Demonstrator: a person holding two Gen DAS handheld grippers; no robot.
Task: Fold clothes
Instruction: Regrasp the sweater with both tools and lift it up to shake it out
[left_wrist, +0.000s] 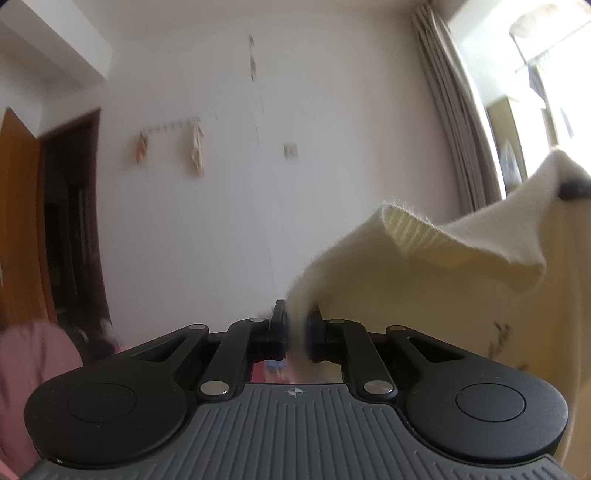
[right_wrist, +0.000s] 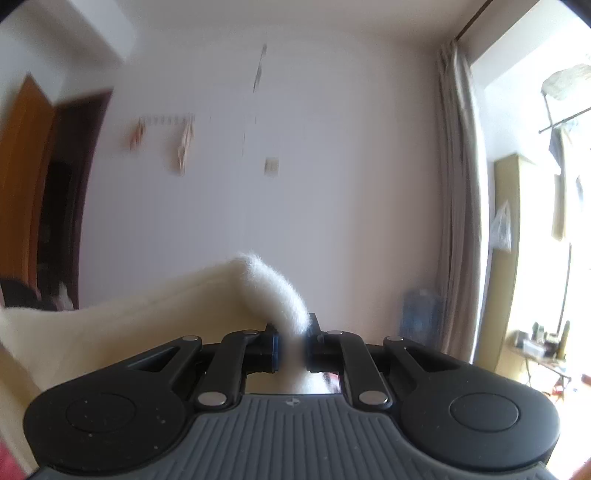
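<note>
Grippers raised toward the wall: my left gripper (left_wrist: 295, 332) and right gripper (right_wrist: 293, 345) each pinch the cream sweater (left_wrist: 436, 258), lifted between them.

- We see a cream-white fuzzy garment (left_wrist: 443, 258), its cuff ribbed, with small dark marks lower down.
- Our left gripper (left_wrist: 295, 328) and right gripper (right_wrist: 293, 343) are black, with grey ribbed bodies and silver rivets.
- The wall (left_wrist: 314, 166) is plain white.
- The door (left_wrist: 18, 221) is orange-brown.
- The curtain (right_wrist: 458, 203) is pale grey-beige.
- A pink cloth (left_wrist: 33, 369) shows at the left wrist view's lower left.
</note>
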